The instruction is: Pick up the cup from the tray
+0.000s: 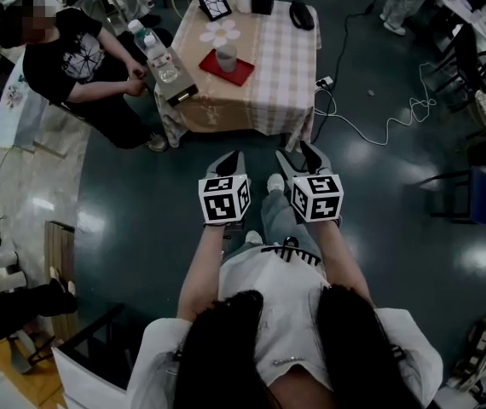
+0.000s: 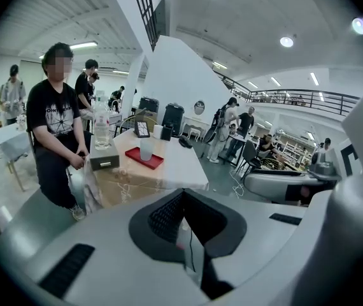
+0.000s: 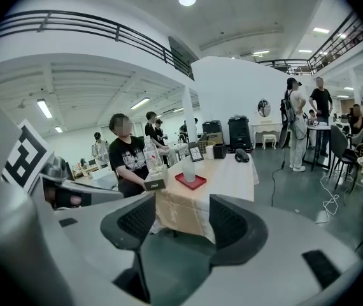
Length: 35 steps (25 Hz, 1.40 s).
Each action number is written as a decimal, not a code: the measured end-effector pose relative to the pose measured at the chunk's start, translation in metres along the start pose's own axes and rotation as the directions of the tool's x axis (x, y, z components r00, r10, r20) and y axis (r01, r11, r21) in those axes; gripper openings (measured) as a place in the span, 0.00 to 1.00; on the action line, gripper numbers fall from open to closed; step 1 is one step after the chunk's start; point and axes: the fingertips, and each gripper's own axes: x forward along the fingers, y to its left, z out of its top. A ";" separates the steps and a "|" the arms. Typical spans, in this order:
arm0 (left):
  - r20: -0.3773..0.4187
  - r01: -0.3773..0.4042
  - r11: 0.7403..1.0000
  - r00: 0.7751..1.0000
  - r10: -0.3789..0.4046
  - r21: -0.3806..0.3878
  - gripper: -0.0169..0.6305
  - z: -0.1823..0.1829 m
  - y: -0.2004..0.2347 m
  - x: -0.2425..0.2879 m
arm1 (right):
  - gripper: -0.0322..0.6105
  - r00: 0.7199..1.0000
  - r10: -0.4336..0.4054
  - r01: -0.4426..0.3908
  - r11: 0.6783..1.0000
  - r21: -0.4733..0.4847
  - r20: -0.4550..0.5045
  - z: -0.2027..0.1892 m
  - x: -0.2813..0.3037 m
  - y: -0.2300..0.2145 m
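Observation:
A pale translucent cup (image 1: 226, 57) stands upright on a red tray (image 1: 236, 72) on the cloth-covered table (image 1: 269, 92) ahead. Both grippers hang over the dark floor, well short of the table. My left gripper (image 1: 230, 157) has its dark pads pressed together with nothing in them. My right gripper (image 1: 299, 152) stands open and empty. In the left gripper view the cup (image 2: 146, 149) and tray (image 2: 134, 153) lie far beyond my left gripper (image 2: 183, 197). In the right gripper view the cup (image 3: 188, 169) and tray (image 3: 197, 183) show beyond my right gripper (image 3: 181, 210).
A person in a black T-shirt (image 1: 68, 58) sits at the table's left side. A grey box (image 1: 177, 88) with a glass, a bottle (image 1: 147, 41), a picture frame (image 1: 215, 3) and dark items share the table. A white cable (image 1: 371, 122) runs over the floor at the right.

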 end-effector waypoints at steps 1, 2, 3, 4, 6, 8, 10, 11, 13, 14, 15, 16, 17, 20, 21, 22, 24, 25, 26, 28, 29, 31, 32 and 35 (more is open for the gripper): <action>-0.002 -0.003 1.000 1.000 0.003 -0.004 0.04 0.001 0.002 0.003 | 0.44 1.000 0.002 -0.002 1.000 -0.006 -0.003 0.001 0.004 -0.001; -0.005 -0.007 1.000 1.000 0.007 -0.009 0.04 0.001 0.003 0.005 | 0.44 1.000 0.007 -0.007 1.000 -0.011 -0.010 0.000 0.008 -0.002; -0.009 -0.011 1.000 1.000 0.011 -0.013 0.04 0.002 0.004 0.008 | 0.44 1.000 0.013 -0.013 1.000 -0.013 -0.019 -0.001 0.012 -0.002; -0.009 -0.014 1.000 1.000 0.014 -0.015 0.04 0.004 0.006 0.012 | 0.45 0.999 0.020 -0.020 1.000 -0.014 -0.025 0.001 0.017 -0.003; -0.003 -0.018 1.000 1.000 0.018 -0.014 0.04 0.015 0.008 0.023 | 0.45 0.999 0.031 -0.031 0.999 -0.024 -0.028 0.009 0.030 -0.007; 0.003 -0.021 1.000 1.000 0.021 -0.015 0.04 0.025 0.011 0.034 | 0.45 0.999 0.033 -0.034 0.999 -0.041 -0.028 0.017 0.042 -0.013; 0.002 -0.028 0.999 1.000 0.028 -0.018 0.04 0.034 0.015 0.045 | 0.45 0.999 0.029 -0.031 0.998 -0.055 -0.030 0.024 0.055 -0.020; 0.000 -0.033 0.999 0.999 0.033 -0.019 0.04 0.038 0.016 0.050 | 0.45 0.999 0.029 -0.031 0.998 -0.056 -0.033 0.026 0.060 -0.024; -0.004 -0.040 0.999 0.999 0.040 -0.023 0.04 0.043 0.018 0.059 | 0.45 0.999 0.037 -0.039 0.998 -0.052 -0.037 0.031 0.069 -0.031; -0.006 -0.043 0.999 0.999 0.043 -0.029 0.04 0.047 0.019 0.064 | 0.45 0.998 0.043 -0.045 0.998 -0.054 -0.039 0.035 0.074 -0.034; -0.007 -0.046 0.998 0.999 0.046 -0.035 0.04 0.051 0.020 0.070 | 0.45 0.998 0.050 -0.053 0.997 -0.058 -0.041 0.038 0.080 -0.037; -0.006 -0.050 0.998 0.999 0.049 -0.041 0.04 0.056 0.020 0.076 | 0.45 0.997 0.057 -0.059 0.996 -0.064 -0.043 0.042 0.086 -0.041; -0.004 -0.053 0.998 0.999 0.053 -0.044 0.04 0.061 0.020 0.081 | 0.45 0.997 0.061 -0.064 0.996 -0.069 -0.044 0.046 0.092 -0.044; -0.001 -0.068 0.997 0.998 0.068 -0.039 0.04 0.075 0.020 0.096 | 0.46 0.996 0.078 -0.081 0.994 -0.068 -0.043 0.058 0.108 -0.055; -0.001 -0.076 0.996 0.997 0.076 -0.039 0.04 0.078 0.021 0.101 | 0.46 0.996 0.084 -0.086 0.994 -0.066 -0.043 0.062 0.112 -0.058; 0.000 -0.084 0.996 0.996 0.084 -0.041 0.04 0.081 0.022 0.105 | 0.46 0.995 0.087 -0.090 0.994 -0.069 -0.042 0.065 0.116 -0.061; 0.008 -0.102 0.994 0.995 0.102 -0.045 0.04 0.085 0.025 0.108 | 0.47 0.995 0.096 -0.099 0.992 -0.080 -0.037 0.069 0.121 -0.065; 0.012 -0.112 0.993 0.994 0.113 -0.046 0.04 0.085 0.027 0.109 | 0.47 0.994 0.105 -0.107 0.991 -0.083 -0.034 0.069 0.123 -0.065; 0.012 -0.123 0.991 0.992 0.124 -0.049 0.04 0.086 0.028 0.109 | 0.48 0.993 0.115 -0.118 0.990 -0.083 -0.033 0.070 0.126 -0.066; 0.007 -0.144 0.987 0.989 0.145 -0.063 0.04 0.091 0.032 0.115 | 0.49 0.989 0.141 -0.144 0.986 -0.084 -0.040 0.075 0.134 -0.069; 0.006 -0.154 0.985 0.988 0.155 -0.072 0.04 0.093 0.034 0.118 | 0.49 0.987 0.156 -0.160 0.983 -0.088 -0.045 0.078 0.138 -0.069; 0.008 -0.173 0.981 0.985 0.175 -0.087 0.04 0.096 0.036 0.118 | 0.52 0.981 0.188 -0.192 0.976 -0.102 -0.051 0.083 0.142 -0.067; 0.008 -0.183 0.979 0.983 0.185 -0.093 0.04 0.095 0.037 0.117 | 0.53 0.978 0.203 -0.208 0.972 -0.109 -0.053 0.084 0.143 -0.065; 0.005 -0.208 0.971 0.978 0.210 -0.114 0.04 0.094 0.042 0.115 | 0.54 0.969 0.240 -0.245 0.962 -0.124 -0.056 0.088 0.147 -0.059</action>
